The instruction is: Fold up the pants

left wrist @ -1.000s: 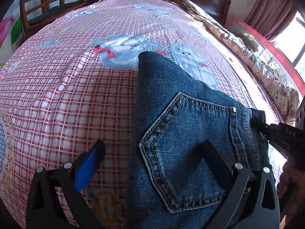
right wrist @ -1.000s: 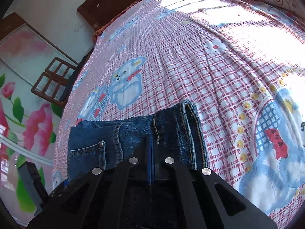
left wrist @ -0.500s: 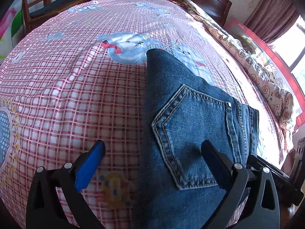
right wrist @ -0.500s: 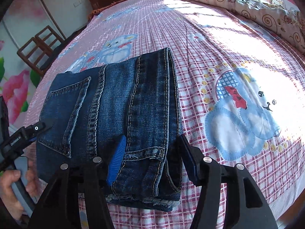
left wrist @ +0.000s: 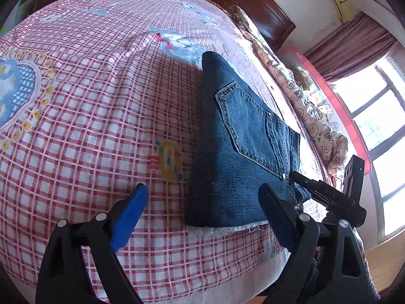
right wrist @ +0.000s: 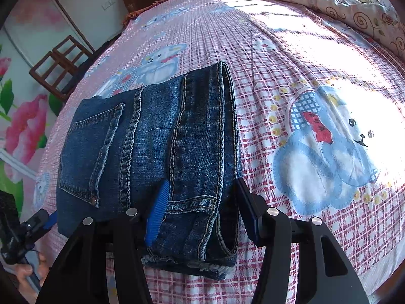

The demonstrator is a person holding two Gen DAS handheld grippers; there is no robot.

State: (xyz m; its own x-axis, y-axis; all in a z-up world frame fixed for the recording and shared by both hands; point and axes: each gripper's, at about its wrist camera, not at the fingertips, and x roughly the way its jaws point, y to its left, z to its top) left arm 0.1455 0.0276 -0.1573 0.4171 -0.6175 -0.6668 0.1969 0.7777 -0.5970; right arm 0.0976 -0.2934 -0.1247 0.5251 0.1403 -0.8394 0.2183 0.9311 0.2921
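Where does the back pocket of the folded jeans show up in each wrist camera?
Left wrist: back pocket right of centre, on top of the jeans.
Right wrist: left of centre, on the jeans' left part.
Shared landmark: the rivet at the pocket's near corner.

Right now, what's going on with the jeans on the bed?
A person holds a tool in each hand over folded jeans lying near the edge of a checked bedsheet. The right tool straddles the waistband end, its jaws apart, neither pad seen pressing. The left tool is open beside the jeans, nothing gripped, its jaws having just narrowed. The fold looks done.
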